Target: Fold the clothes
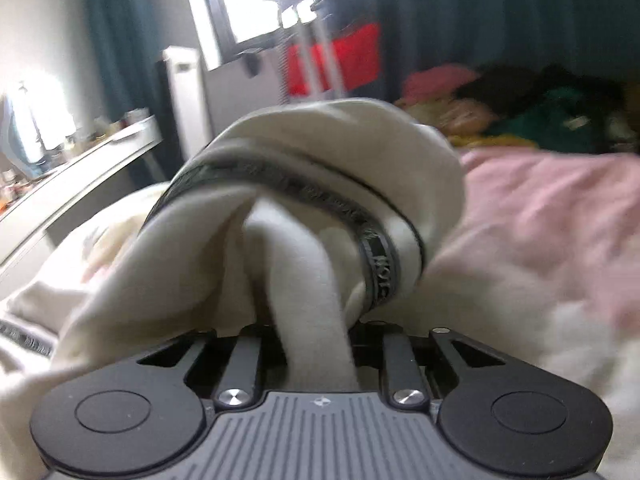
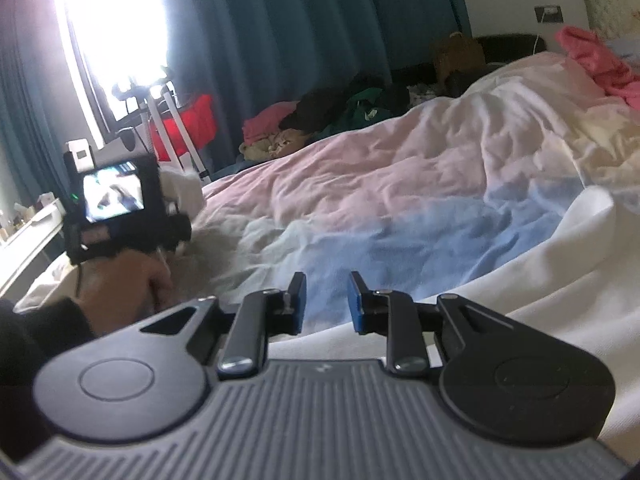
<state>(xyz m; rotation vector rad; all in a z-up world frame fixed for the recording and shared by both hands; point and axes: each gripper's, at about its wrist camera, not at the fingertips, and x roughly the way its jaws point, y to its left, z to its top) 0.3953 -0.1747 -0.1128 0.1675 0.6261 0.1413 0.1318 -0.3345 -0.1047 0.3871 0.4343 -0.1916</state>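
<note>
Clearly the garment (image 1: 304, 184) is soft stuff — cream fleece or jersey, thick enough to bunch into fat rolls, with a dark lettered band (image 1: 374, 256) running round one edge. It lies on the bed (image 2: 400, 184), and part of it is drawn up in front of the left gripper (image 1: 310, 332). A twisted rope of the cloth runs straight down between that gripper's fingers, which are hidden under the folds; they look pinched on the fabric, gathered rather than flat.

The right gripper (image 2: 326, 300) hangs over the blue patch of the quilt with its blue pads (image 2: 354, 304) a little apart and nothing between them. White cloth lies just below and to its right; whether that is the same garment I cannot tell.

My judgement: the cloth is light, limp and not slippery, so it will sag and drag wherever it is not held, and a single bunched pinch will let it twist. The band looks like the firmest line — likely a hem or waistband — so it seems the better place to hold. Two holds along it, well apart, should let the piece hang straight. A pinch on one layer at an edge would fold cleaner than a fistful.
</note>
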